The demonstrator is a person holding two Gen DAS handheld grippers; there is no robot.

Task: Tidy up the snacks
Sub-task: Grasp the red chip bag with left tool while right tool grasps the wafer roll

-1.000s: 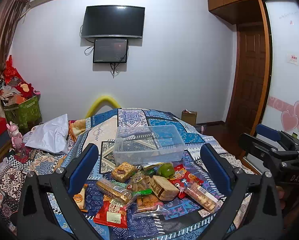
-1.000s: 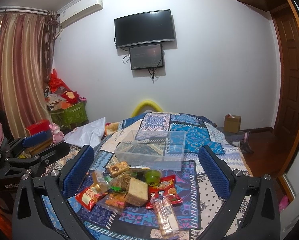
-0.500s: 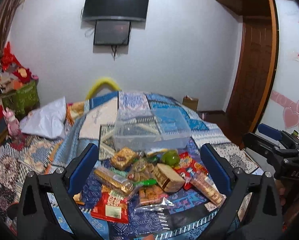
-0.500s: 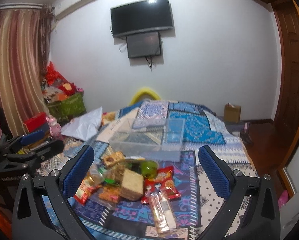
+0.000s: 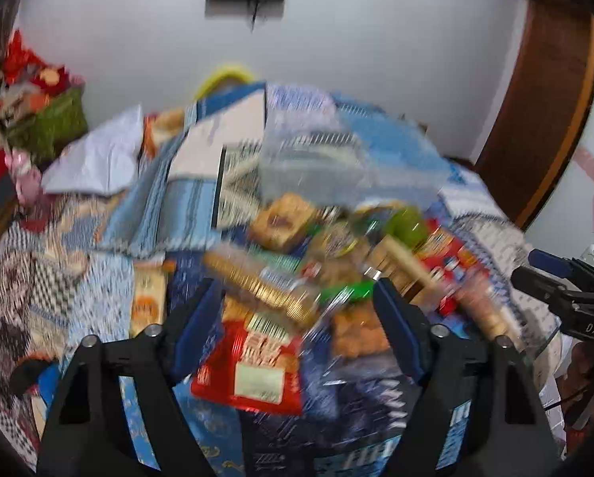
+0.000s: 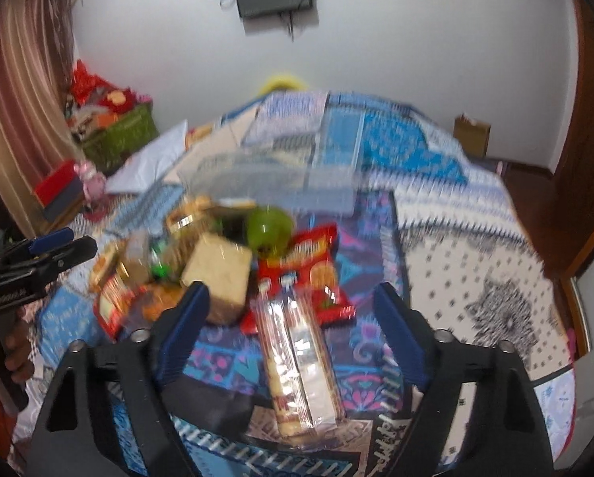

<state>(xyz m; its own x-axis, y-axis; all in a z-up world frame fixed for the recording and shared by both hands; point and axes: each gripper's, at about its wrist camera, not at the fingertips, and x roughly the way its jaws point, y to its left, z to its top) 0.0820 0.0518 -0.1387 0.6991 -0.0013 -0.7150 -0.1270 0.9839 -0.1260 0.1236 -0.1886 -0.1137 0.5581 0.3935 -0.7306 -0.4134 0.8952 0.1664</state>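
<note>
- Left gripper: jaws wide apart, nothing clamped. Heavy motion blur in the left wrist view.
- Between the left jaws: a long gold-brown biscuit pack lies diagonally, and a red snack bag with a white label sits just below it. Cannot tell whether either touches a pad.
- Just beyond the right-hand pad: an orange snack pack and a tan wafer block.
- Right gripper: jaws wide apart, holding nothing.
- Between the right jaws: a clear twin-row cracker pack, lengthwise along the fingers, clear of both pads. Its far end overlaps a red chip bag.
- The tan block is just beside the left-hand pad in the right wrist view, seemingly beyond it.
- Behind the pile: a green round cup, then a clear plastic bin on the far side, close to the snacks; nothing can be made out inside it.
- Everything rests on a bed with a patterned blue quilt.
- Each gripper shows at the edge of the other's view, flanking the pile.
</note>
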